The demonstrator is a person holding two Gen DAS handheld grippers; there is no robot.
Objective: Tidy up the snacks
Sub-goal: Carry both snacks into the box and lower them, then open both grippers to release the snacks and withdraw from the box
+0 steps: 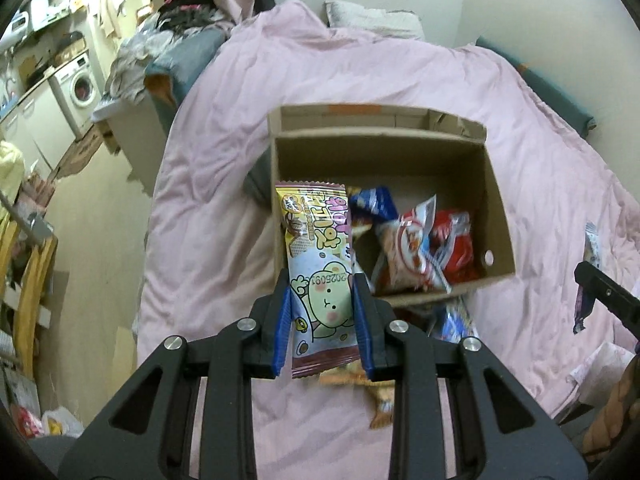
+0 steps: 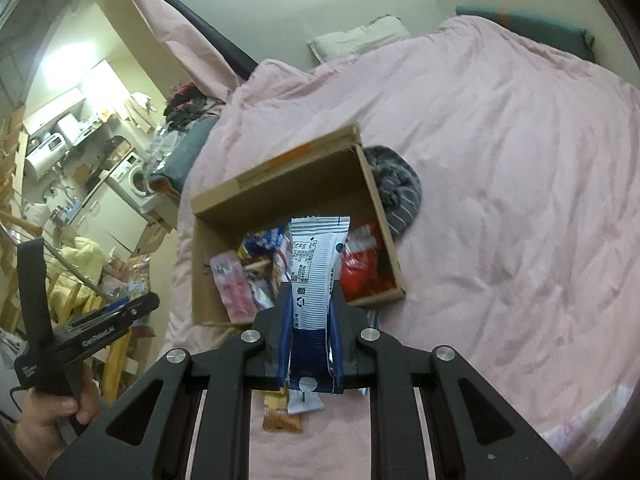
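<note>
An open cardboard box (image 1: 496, 208) sits on a pink quilt and holds several snack packs, among them a red one (image 1: 460, 248) and a white-red one (image 1: 404, 248). My left gripper (image 1: 322, 280) is shut on a pink cartoon wafer pack (image 1: 320, 264), held over the box's near left corner. My right gripper (image 2: 310, 292) is shut on a white and blue snack pack (image 2: 316, 264), held above the near edge of the box (image 2: 376, 196). Loose packs lie on the quilt below each gripper, an orange one (image 2: 280, 416) among them.
The pink quilt (image 2: 500, 160) covers the bed. A grey striped cloth (image 2: 396, 184) lies by the box's right side. A pillow (image 1: 372, 20) is at the head. Clothes pile and a washing machine (image 1: 80, 88) stand left of the bed. More packs (image 1: 588, 280) lie at right.
</note>
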